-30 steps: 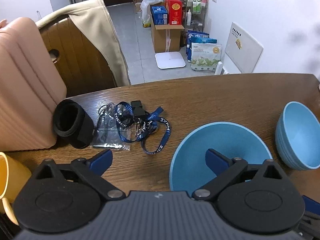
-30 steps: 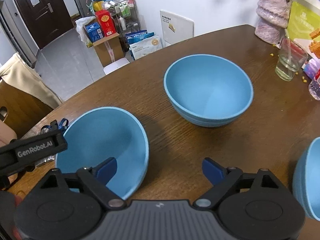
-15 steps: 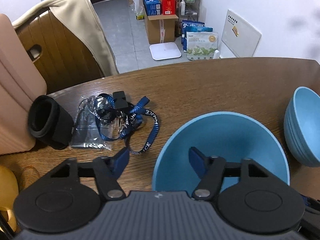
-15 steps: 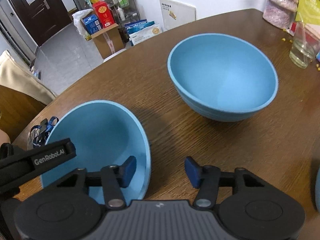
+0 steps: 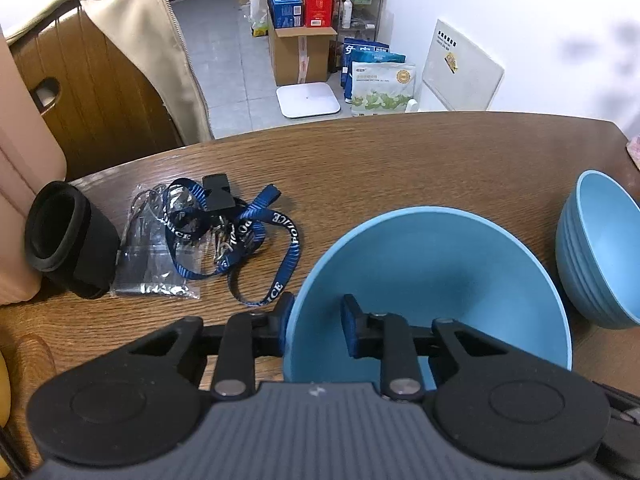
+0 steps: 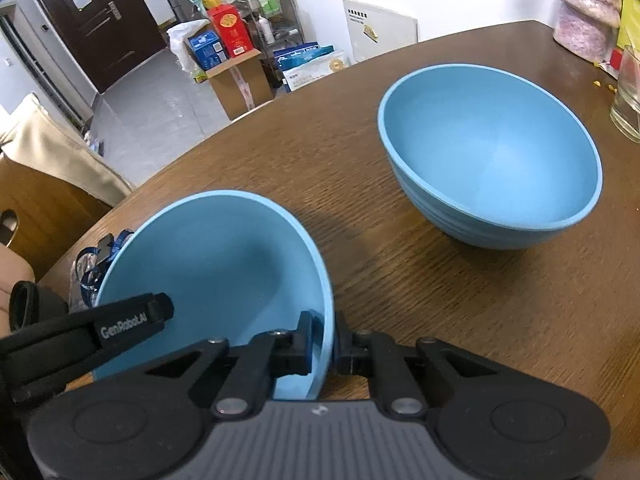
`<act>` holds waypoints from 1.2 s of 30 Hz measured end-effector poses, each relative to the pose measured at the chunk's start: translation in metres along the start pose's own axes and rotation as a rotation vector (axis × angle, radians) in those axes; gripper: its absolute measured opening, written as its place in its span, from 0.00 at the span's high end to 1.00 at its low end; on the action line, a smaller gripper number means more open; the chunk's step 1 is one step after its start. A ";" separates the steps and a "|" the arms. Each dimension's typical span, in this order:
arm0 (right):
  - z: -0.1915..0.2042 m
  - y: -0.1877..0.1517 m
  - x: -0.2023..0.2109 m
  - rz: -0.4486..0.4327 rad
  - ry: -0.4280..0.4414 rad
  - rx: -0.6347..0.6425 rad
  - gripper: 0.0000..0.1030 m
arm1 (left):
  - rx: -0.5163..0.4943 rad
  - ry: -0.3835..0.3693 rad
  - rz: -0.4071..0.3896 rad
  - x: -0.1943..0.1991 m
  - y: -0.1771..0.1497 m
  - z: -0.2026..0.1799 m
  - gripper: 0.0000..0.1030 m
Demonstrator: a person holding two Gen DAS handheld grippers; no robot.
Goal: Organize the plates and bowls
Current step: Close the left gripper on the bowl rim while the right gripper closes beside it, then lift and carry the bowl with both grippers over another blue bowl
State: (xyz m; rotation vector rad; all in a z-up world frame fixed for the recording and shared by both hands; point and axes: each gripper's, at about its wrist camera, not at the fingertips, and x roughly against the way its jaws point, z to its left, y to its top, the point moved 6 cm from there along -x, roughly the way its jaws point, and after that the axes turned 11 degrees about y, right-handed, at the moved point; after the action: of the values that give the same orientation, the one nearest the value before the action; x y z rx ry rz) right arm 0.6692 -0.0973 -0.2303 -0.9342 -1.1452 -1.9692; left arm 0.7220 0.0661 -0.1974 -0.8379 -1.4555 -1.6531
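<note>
A blue bowl (image 5: 432,276) sits on the brown wooden table just in front of me; it also shows in the right wrist view (image 6: 212,264). My left gripper (image 5: 316,322) is shut on its left rim, one finger outside and one inside. My right gripper (image 6: 326,340) is shut on its right rim in the same way. A second blue bowl (image 6: 492,160) stands farther right on the table, apart from the first; it also shows in the left wrist view (image 5: 600,248).
A blue lanyard with keys (image 5: 224,232), a clear badge sleeve and a black cylinder (image 5: 64,236) lie to the left. A glass (image 6: 628,92) and a pink vase (image 6: 584,12) stand at the far right. A wooden chair with a beige jacket (image 5: 120,60) stands behind the table.
Both grippers moved in over the near bowl's rim and closed on it, the left on the left edge and the right on the right edge. The far bowl has not moved.
</note>
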 end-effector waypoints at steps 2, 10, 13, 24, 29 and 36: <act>0.001 -0.001 0.000 0.003 0.001 0.003 0.92 | 0.003 0.002 -0.002 0.001 0.000 0.002 0.75; 0.006 -0.006 0.010 -0.008 0.014 0.016 0.92 | 0.017 0.001 -0.018 0.015 -0.004 0.011 0.75; 0.009 -0.008 0.017 -0.015 0.017 0.026 0.91 | 0.020 0.003 -0.028 0.023 -0.004 0.015 0.75; 0.021 -0.017 0.055 -0.050 0.031 0.041 0.91 | 0.036 0.003 -0.070 0.068 -0.010 0.028 0.75; 0.023 -0.021 0.079 -0.071 0.036 0.049 0.91 | 0.049 -0.003 -0.093 0.092 -0.017 0.031 0.75; 0.021 -0.031 0.113 -0.103 0.035 0.056 0.91 | 0.058 -0.017 -0.125 0.125 -0.028 0.030 0.75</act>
State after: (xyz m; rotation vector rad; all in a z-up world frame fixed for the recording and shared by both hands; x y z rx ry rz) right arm 0.5903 -0.0879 -0.1415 -0.8234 -1.2445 -2.0159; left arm 0.6359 0.0820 -0.0988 -0.7439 -1.5880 -1.6907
